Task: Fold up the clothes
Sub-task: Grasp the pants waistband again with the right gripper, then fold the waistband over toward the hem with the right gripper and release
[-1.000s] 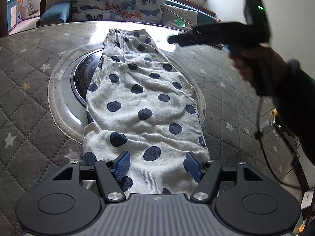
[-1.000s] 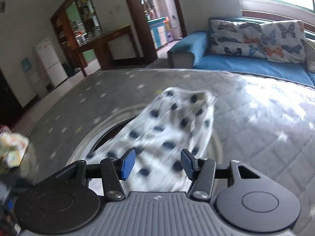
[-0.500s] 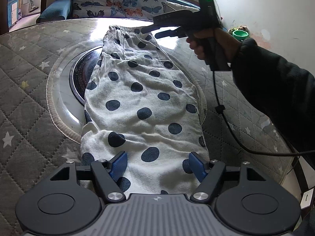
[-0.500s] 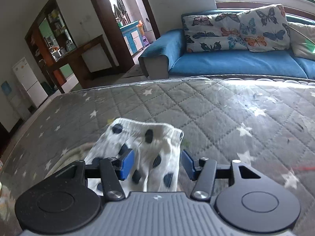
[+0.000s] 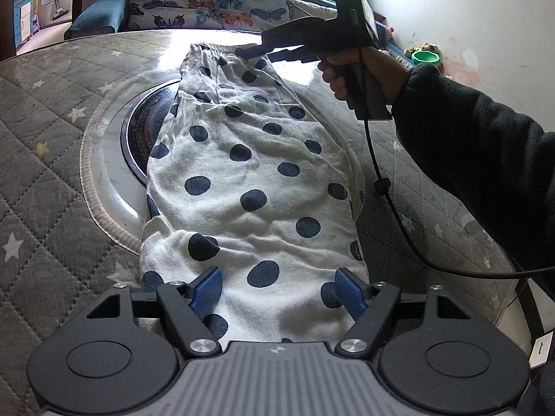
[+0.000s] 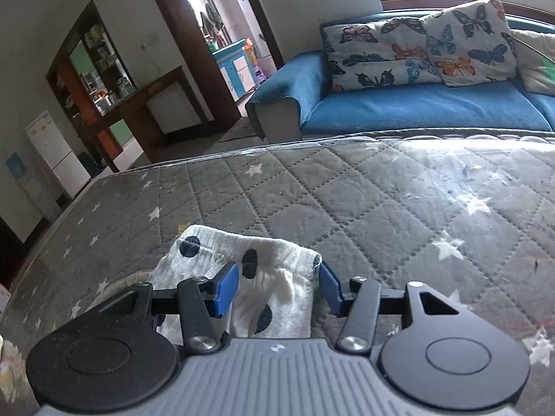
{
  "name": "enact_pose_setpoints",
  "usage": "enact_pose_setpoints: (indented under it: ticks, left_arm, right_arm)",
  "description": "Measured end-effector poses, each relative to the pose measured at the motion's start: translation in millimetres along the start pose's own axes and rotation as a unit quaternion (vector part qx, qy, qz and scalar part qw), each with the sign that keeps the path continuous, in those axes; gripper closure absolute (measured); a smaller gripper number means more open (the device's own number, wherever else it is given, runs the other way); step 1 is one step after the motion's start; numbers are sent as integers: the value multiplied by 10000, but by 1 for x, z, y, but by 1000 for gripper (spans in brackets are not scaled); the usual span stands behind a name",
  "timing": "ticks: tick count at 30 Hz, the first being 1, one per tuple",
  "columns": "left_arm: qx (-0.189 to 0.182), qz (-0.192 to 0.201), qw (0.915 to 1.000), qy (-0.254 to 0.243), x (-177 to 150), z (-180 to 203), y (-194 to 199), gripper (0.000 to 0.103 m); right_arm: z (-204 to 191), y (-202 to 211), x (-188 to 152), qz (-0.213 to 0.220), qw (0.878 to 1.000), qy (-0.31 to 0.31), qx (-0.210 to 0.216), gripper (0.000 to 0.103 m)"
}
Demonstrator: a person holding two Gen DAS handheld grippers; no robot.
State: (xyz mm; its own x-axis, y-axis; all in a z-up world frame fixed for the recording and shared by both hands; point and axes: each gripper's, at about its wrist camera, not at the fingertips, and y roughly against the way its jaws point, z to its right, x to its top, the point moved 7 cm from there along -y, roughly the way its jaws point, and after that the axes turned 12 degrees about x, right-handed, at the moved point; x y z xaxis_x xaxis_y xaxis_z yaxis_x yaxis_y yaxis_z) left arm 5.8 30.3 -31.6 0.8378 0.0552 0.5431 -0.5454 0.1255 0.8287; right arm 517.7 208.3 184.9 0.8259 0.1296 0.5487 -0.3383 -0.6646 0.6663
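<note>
The polka-dot garment point(image 5: 256, 180) lies lengthwise on the quilted table cover point(image 5: 45, 159), running from 6 toward 12 o'clock across a round glass insert point(image 5: 114, 159). The left gripper point(image 5: 279, 286) is spread wide over its near hem, gripping nothing. The right gripper point(image 6: 279, 286) is open, straddling the far waistband.
</note>
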Motion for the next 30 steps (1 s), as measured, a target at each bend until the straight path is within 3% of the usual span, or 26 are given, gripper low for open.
enact_pose_setpoints:
  ticks: [2, 5, 18, 30]
  left_arm:
    - [16, -6, 10000, -8, 0, 1, 1, 28]
    - [24, -9, 10000, 2, 0, 1, 2, 28]
    - [212, 237, 9995, 28, -9, -7, 37, 27]
    - [450, 303, 9981, 303, -42, -30, 62, 26]
  right_arm:
    - [-1, -1, 0, -35, 9999, 43, -115, 76]
    - [-3, 2, 0, -34, 9999, -1, -103, 84]
    - [-52, 35, -1, 179, 9990, 244, 329, 89]
    - [-134, 87, -38, -3, 9927, 738, 952, 91]
